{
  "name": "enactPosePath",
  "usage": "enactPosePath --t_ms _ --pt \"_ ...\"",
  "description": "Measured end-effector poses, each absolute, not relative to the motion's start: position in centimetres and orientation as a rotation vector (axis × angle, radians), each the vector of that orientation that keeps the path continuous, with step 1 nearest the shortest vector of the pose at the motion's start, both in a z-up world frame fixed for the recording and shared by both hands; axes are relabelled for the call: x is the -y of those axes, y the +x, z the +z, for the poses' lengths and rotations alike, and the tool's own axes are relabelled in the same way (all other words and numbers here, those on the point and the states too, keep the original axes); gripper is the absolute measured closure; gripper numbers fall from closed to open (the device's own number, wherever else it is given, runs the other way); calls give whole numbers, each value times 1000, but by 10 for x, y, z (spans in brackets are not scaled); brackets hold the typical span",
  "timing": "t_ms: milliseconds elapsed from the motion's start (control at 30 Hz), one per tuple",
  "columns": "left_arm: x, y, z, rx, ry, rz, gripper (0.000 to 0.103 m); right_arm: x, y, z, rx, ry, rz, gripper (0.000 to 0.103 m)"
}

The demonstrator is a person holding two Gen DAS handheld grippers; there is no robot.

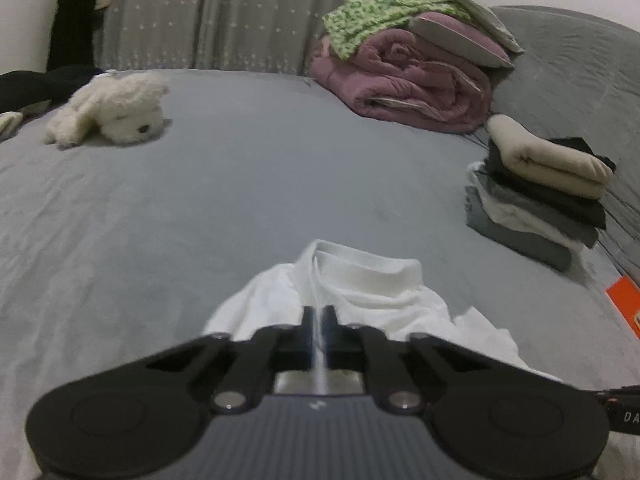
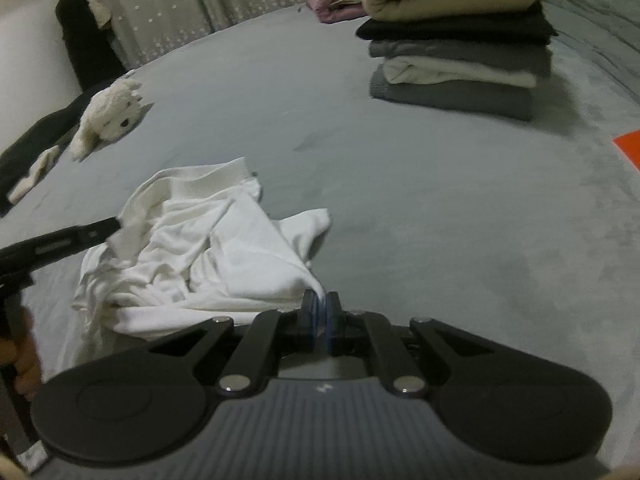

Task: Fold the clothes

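Here, left claw [image 1: 319,312]: tilted down over the bed [image 1: 240,184], clenched on a fold of the white top [image 1: 360,284].
Right claw [image 2: 320,300]: tilted down, clenched on a corner of the top.
Top: crumpled on the bed between the claws.
Writing: "DA" on a black strap [image 1: 624,416], rest cut off.
Stack [image 2: 456,40]: folded clothes, well beyond.

grey bed [image 1: 260,184], white garment [image 2: 208,248], folded stack [image 2: 456,60], plush toy [image 1: 116,114]

Little here for you to read. In the left wrist view, right of the jaws at the frame edge, a black strap [image 1: 624,412] carries the pale letters "DA", cut off. Each gripper body shows a small pale logo mark [image 2: 322,389], not legible as letters.
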State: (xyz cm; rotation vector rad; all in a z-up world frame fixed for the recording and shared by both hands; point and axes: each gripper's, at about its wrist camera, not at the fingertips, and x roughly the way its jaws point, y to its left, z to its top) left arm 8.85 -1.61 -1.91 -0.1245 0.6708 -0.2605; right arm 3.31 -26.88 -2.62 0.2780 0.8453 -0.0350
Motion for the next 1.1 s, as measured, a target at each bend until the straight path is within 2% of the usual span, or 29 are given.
enactPosePath --t_ms 500,633,733,900,1100 --pt "-60 51 1 -600 -300 -257 102 277 41 -19 -849 241 -120 99" --pt "-65 38 2 -576 -255 -314 102 271 42 -8 -814 239 -149 83" --pt "-65 29 1 -584 -229 -356 102 266 40 4 -748 256 -155 63" --pt "-58 14 -2 -600 -141 -419 102 247 49 14 -689 330 -55 62" --pt "-54 0 -7 -637 -79 -444 102 223 76 4 -742 451 74 62"
